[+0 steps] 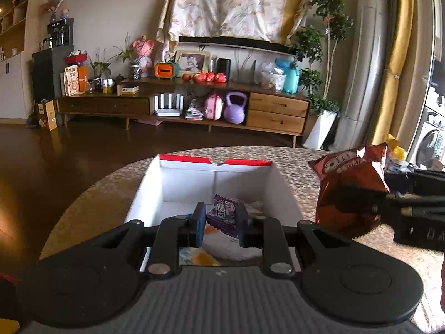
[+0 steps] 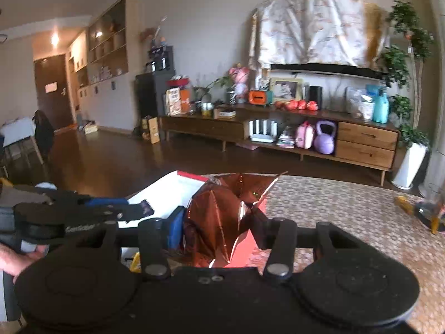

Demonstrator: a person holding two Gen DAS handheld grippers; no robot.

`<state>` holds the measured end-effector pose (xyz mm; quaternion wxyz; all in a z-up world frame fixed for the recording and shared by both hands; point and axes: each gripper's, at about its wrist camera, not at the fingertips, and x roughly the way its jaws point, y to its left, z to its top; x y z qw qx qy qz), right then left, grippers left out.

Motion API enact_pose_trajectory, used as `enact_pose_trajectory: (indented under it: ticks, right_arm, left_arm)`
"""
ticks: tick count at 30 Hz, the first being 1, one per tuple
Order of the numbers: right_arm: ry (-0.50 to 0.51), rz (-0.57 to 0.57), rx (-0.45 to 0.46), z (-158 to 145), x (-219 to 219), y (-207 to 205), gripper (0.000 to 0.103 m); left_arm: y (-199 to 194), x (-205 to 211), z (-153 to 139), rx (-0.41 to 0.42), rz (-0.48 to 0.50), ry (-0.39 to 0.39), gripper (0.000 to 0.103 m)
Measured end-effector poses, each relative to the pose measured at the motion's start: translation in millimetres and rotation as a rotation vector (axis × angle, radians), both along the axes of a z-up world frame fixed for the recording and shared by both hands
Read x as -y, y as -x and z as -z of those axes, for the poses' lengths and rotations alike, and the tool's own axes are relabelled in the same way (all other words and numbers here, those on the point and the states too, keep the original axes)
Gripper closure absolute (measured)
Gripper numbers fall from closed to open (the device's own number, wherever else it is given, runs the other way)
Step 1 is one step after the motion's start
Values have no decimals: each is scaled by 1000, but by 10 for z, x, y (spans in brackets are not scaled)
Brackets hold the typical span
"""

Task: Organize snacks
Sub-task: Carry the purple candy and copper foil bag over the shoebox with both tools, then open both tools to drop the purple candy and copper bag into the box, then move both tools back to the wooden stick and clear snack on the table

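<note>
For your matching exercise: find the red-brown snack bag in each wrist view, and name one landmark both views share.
Left wrist view: red-brown snack bag at right, held by the right tool, beside the white box.
Right wrist view: bag at centre, between the tool's fingers.
Shared landmark: purple kettlebell.

Box floor: we see only part of the white box (image 1: 172, 183)'s inside; the left tool (image 1: 221, 222) covers its near wall and the packets lying low in it.
Purple packet (image 1: 226, 214): its print is too blurred for us to read.
Red bag (image 2: 222, 217): from the right wrist we see crumpled foil only; the right tool (image 2: 219, 228) hides its lower part.
Worktop (image 1: 300, 161) corner: the yellow and dark things at the far right (image 2: 428, 214) are smeared; we cannot name them.
</note>
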<state>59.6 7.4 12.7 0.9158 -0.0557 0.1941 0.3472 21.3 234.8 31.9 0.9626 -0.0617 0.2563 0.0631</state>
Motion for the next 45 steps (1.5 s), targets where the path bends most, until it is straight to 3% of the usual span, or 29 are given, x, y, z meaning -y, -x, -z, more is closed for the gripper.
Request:
enact_pose_trajectory:
  ticks: [14,28,30,31,33,35,36,37,38,45]
  right_arm:
    - [114,-62,-70,360,-709,-300,55]
    - [158,-55,-122,531,-759,-496,53]
    - [157,-52,-125,535,-742,-495,46]
    - [157,-53,-125,536,-738,-495,35]
    - [143,-52,-126,521,-730,-495,32]
    - [135,-59,-121,493,-702,-466,33]
    - [134,-57,-115,476,-690,-451,33]
    - [129,-57,-109,452,-660,-427,33]
    - [123,-57,-107,427,-632,-413,33]
    - [52,-42,-76,193,-261,-241,32]
  left_arm:
    - [-670,-471,291,-113,-29,20,81]
    - [-926,-547,495,-192,-43,21,81]
    - [-924,-519,493,-193,-34,16,81]
    - [-923,-501,487,-195,-31,12,80]
    - [-909,-483,458,-186,-40,4,78]
    - [-885,-461,421,-180,-55,-6,67]
    - [-876,-449,403,-180,-60,-8,59]
    - [-850,-438,375,-168,-65,-6,37]
    - [-814,-429,349,-148,-74,-2,26]
    - [-619,-264,160,-104,-83,-24,25]
